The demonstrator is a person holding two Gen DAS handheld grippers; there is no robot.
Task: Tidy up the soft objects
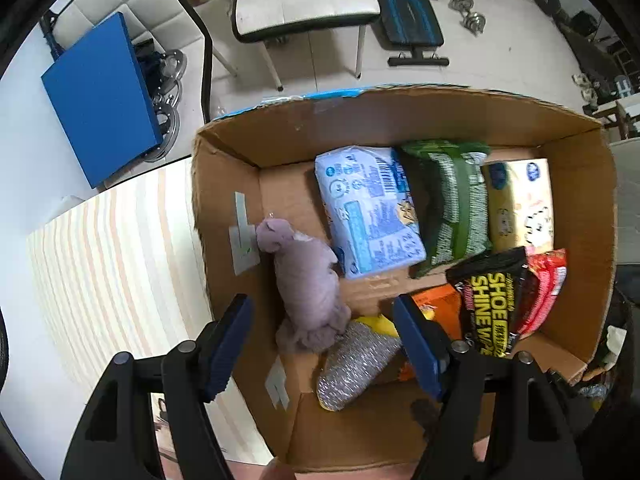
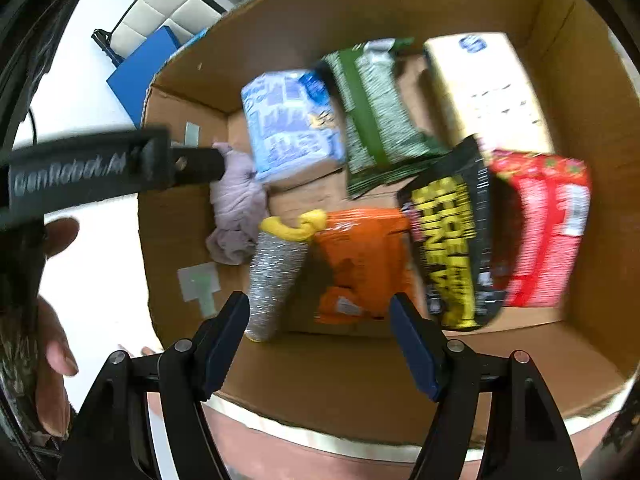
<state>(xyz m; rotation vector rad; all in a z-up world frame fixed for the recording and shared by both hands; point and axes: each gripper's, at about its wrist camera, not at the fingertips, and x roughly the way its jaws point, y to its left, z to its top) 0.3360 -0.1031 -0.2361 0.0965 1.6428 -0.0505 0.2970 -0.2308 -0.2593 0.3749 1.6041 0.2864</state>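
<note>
Here, a cardboard box (image 1: 400, 120) sits on the striped tabletop (image 1: 120, 248), and everything soft lies inside it. Against its far wall stand a cream pack (image 1: 520, 200), a green pack (image 1: 452, 204) and a pale blue pack (image 1: 368, 208), side by side. Nearer in the box, a black pouch (image 1: 492, 304) printed "SHOE SHINE" leans on a red pack (image 1: 544, 288), with an orange pack (image 2: 360, 260) beside it. A crumpled lilac cloth (image 1: 312, 280) lies along the box's left wall, touching a silver scrubber (image 1: 356, 364) with a yellow edge.

The left hand-held gripper (image 1: 322, 344) hovers over the box with its jaws apart, holding nothing; the right hand-held gripper (image 2: 320, 344) likewise. Only the left view shows a chair (image 1: 304, 4) and a weight bench (image 1: 408, 8) beyond the box; only the right view shows the orange pack whole, though blurred.
</note>
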